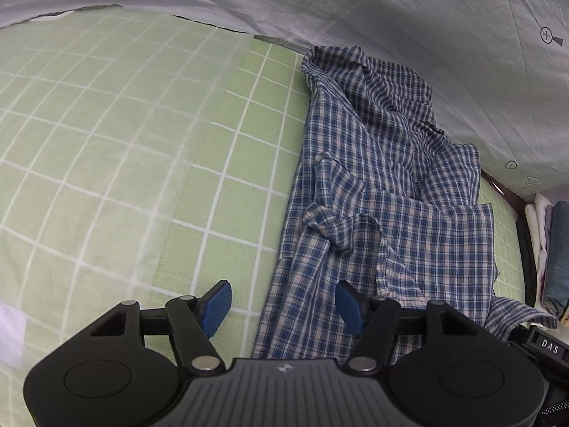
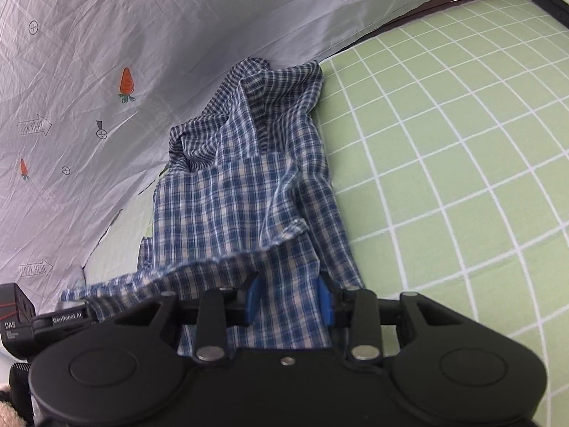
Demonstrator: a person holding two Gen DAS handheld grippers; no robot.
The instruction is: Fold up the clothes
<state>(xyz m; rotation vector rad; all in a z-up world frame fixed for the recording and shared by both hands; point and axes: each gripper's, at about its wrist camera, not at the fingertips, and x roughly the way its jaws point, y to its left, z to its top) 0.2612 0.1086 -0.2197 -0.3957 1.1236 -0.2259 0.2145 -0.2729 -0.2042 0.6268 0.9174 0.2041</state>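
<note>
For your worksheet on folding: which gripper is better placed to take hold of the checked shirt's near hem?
The right gripper. Its blue pads already have the checked shirt between them at the near hem. The left gripper straddles the shirt's side edge, one pad over the green sheet, jaws wider apart.

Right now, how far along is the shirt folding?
Barely begun. Nothing looks folded: the plaid shirt lies crumpled on the green sheet. In hand: both claws are at its near hem, left claw open, right claw narrower with cloth between. Flattening and every fold remain.
</note>
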